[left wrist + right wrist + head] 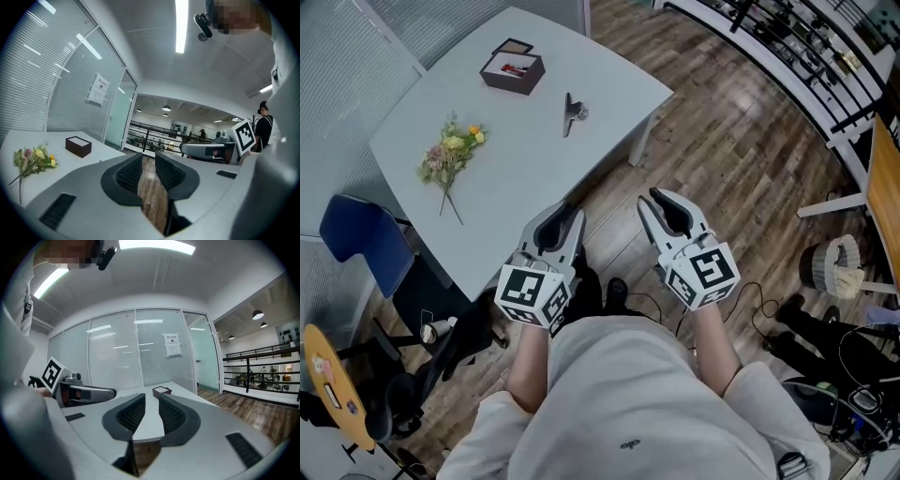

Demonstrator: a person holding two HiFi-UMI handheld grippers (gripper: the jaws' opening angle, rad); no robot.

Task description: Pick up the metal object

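Observation:
The metal object [572,112], a small dark and silver clip-like piece, lies on the pale grey table [534,169] toward its far right side. Both grippers hover in front of the person's body, off the table's near edge and well short of the object. My left gripper [570,212] [148,157] stands open with only the wooden floor showing between its ribbed pads. My right gripper [649,200] [151,397] is also open and empty, pointing toward the table. The metal object does not show in either gripper view.
A dark brown open box [512,72] [78,146] [162,391] sits at the table's far side, and a small bunch of flowers [450,155] [33,159] lies at its left. A blue chair [366,239] stands left of the table; a wicker basket [839,267] and cables lie at the right.

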